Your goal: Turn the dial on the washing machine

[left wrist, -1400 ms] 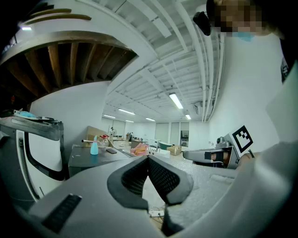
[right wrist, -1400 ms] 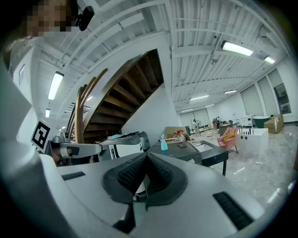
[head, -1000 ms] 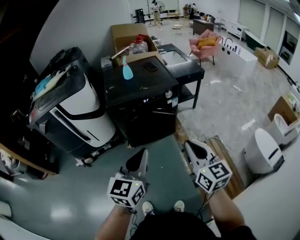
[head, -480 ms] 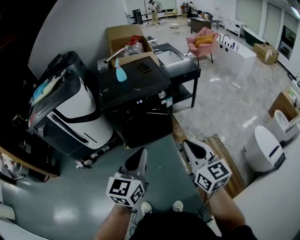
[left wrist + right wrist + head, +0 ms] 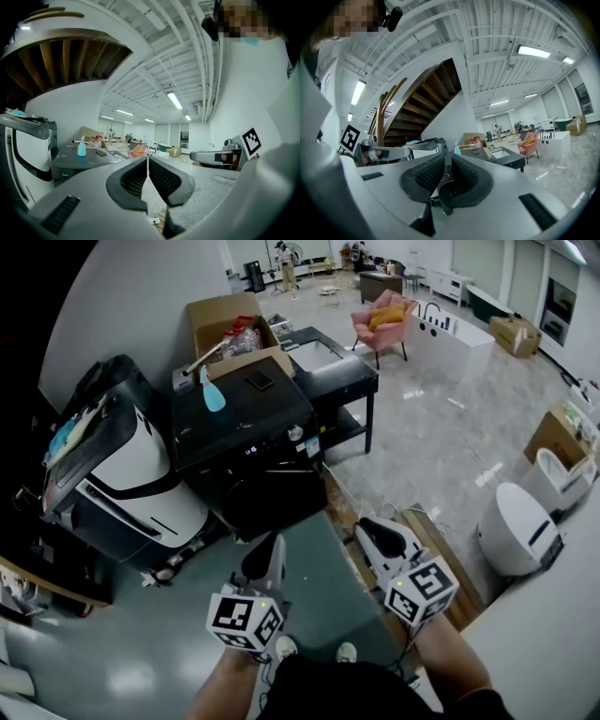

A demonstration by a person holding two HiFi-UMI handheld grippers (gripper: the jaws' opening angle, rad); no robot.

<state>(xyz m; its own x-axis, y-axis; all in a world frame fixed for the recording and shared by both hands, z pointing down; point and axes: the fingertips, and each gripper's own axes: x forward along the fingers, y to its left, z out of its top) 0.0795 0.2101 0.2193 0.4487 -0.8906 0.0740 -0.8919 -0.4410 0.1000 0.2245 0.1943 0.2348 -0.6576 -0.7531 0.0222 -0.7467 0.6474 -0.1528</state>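
Held fingers [image 5: 133, 178] of left gripper [image 5: 148, 161] pressed together, nothing between: spare hand, likely. Had fingers [image 5: 428, 174] of right gripper [image 5: 447, 161] slightly apart, just been opening, empty: probably readied for dial [image 5: 295, 433]. Pointed both level, well short of washer [image 5: 267, 479]. Spotted dial on its front, right end, untouched. Noted bottle [image 5: 214, 395], phone [image 5: 260, 381] on top, clear of dial.

Silver dial [image 5: 295, 433] on black washing machine [image 5: 267, 486]

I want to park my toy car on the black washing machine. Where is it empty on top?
The washing machine top is bare toward its front edge, ahead of the blue spray bottle and the phone. Its back edge, by the cardboard box, is crowded.
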